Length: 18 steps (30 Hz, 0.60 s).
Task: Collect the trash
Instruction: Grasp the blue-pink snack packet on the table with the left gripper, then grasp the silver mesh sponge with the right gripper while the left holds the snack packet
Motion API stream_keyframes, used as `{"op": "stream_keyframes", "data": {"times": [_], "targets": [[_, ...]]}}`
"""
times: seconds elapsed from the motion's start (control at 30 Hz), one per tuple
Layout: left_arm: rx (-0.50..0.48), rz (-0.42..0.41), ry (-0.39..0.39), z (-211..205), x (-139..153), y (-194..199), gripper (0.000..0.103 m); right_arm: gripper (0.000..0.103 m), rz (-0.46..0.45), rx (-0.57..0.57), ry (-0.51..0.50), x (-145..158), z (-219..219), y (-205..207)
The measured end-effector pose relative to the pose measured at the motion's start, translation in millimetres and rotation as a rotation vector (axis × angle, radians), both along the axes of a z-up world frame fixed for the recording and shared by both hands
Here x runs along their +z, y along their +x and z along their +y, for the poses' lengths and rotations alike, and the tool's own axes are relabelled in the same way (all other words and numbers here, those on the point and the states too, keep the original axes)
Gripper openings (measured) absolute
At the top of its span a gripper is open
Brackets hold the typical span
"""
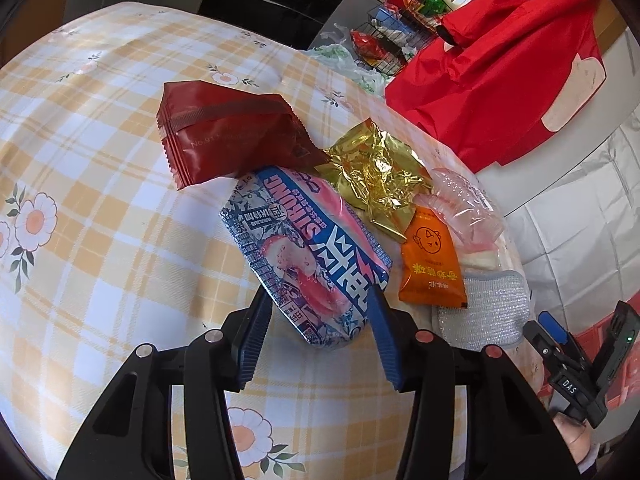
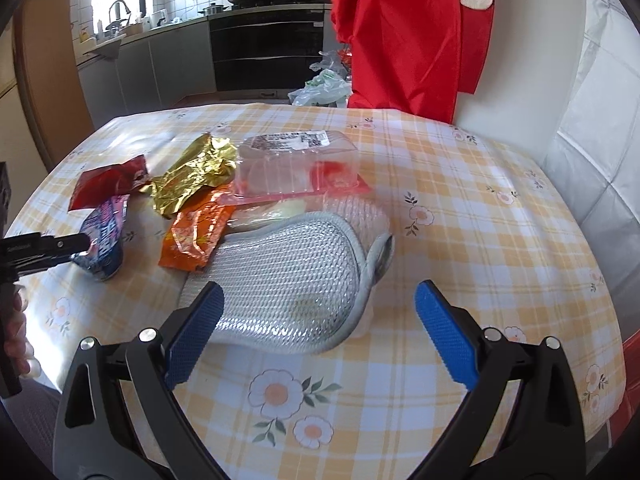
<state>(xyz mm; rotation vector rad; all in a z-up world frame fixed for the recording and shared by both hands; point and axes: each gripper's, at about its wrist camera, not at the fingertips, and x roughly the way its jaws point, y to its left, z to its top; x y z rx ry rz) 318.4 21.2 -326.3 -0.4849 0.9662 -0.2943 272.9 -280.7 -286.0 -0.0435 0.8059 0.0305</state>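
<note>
Trash lies in a pile on the checked tablecloth. A crushed blue and pink can lies nearest my left gripper, whose blue pads sit on either side of its near end, closed against it. Behind are a dark red wrapper, gold foil, an orange sachet and a clear plastic tray. In the right wrist view my right gripper is open, its pads straddling a silver mesh cloth. The can, foil, sachet and tray lie beyond.
A red jacket hangs over a white chair at the table's far side. Wire baskets with packets and plastic bags stand on the floor behind. Kitchen counters and an oven lie further back.
</note>
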Motion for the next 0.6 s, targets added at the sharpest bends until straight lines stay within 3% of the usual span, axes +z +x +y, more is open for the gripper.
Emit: {"op": "stream_keyframes", "data": {"times": [0.37,0.4,0.43,0.6], "targets": [[0.037,0.025,-0.063,3,-11,8,0.048,0.094,0.055,-0.050,0.114,-28,-9,18],[0.031,0.027,-0.067,3,-11,8,0.039,0.092,0.051,-0.047,0.117,-28,-8,17],[0.022,0.034,-0.068,2,-12,8,0.026,0.089,0.045,-0.040,0.110,-28,-7,16],[-0.025,0.026,-0.065,-4,-8,-1,0.022,0.056,0.039,-0.030,0.121,-23,-7,9]]}}
